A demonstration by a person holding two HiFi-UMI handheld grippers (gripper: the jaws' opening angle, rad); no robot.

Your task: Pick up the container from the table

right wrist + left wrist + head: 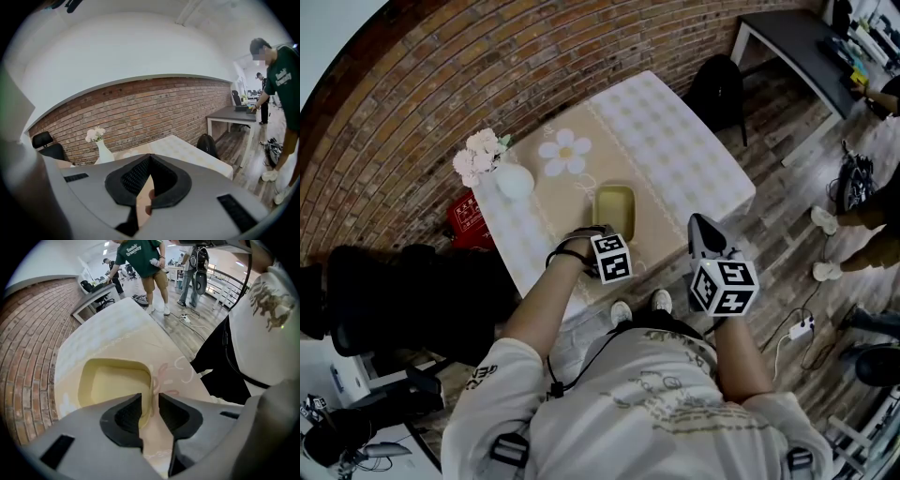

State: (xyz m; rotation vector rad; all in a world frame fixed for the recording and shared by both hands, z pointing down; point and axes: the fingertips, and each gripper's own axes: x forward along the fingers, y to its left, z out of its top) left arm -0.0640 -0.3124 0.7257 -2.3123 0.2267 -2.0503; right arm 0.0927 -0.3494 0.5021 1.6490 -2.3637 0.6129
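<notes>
1. The counter (675,141) is covered by a pale checked cloth with a tan strip down the middle. Its near edge is hidden in the head view by the person's arms and body.
2. The container (614,202), a shallow yellow tray, is seen lying flat on the tan strip towards the near edge of the counter. It is judged not yet lifted, so the raising itself is left to be done.
3. The left gripper (150,401) is set over one side wall of the container, with one of the fingers inside the tray and the other outside. The fingers are drawn in narrowly on that wall. A grip is judged to be made, though firm contact on both sides cannot be plainly seen.
4. The right gripper (149,160) is held in the air off the near edge of the counter, apart from the container. Its fingers are brought together at the tips, and nothing is held between them.
5. A white vase (514,180) of flowers is seen at the left corner, well apart from the container. The near end of the container is covered in the head view by the left gripper.
</notes>
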